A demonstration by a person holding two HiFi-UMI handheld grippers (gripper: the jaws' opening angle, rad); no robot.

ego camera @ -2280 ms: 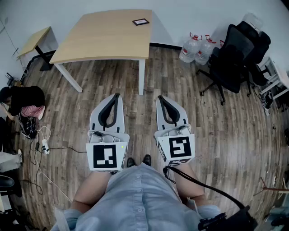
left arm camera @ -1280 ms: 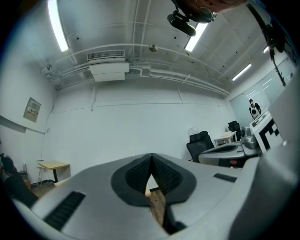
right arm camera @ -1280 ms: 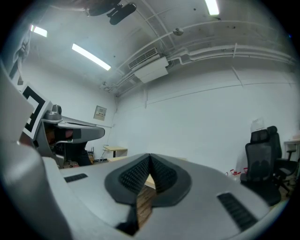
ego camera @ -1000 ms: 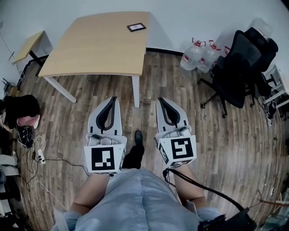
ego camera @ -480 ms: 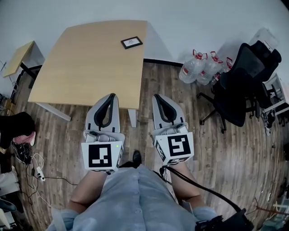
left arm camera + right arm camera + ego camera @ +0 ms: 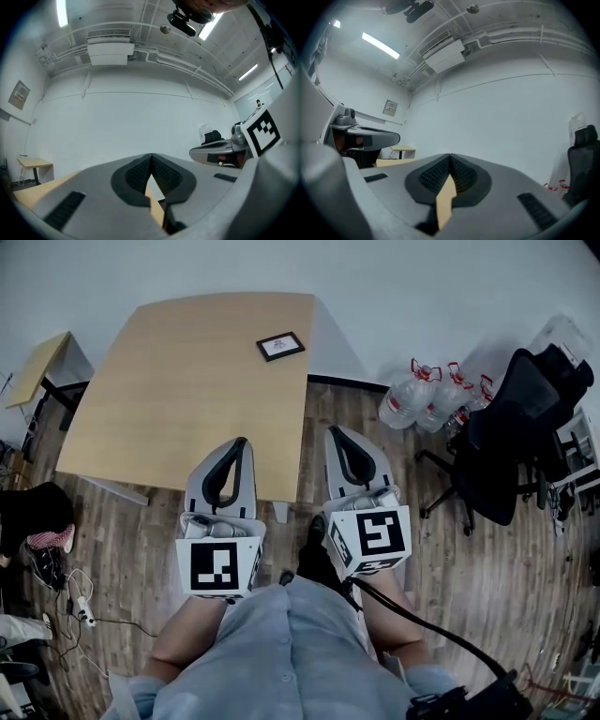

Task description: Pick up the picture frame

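Table (image 6: 178,390) with picture frame (image 6: 280,346) nearer than before; left gripper (image 6: 240,442), right gripper (image 6: 336,433) closed, empty.

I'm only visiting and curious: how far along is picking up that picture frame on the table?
Barely started. Done: the person stands at the near edge of the table. In hand: nothing; the left gripper and right gripper are both shut and empty. Still to do: the picture frame lies untouched near the far corner, so reaching it, gripping and lifting all remain.
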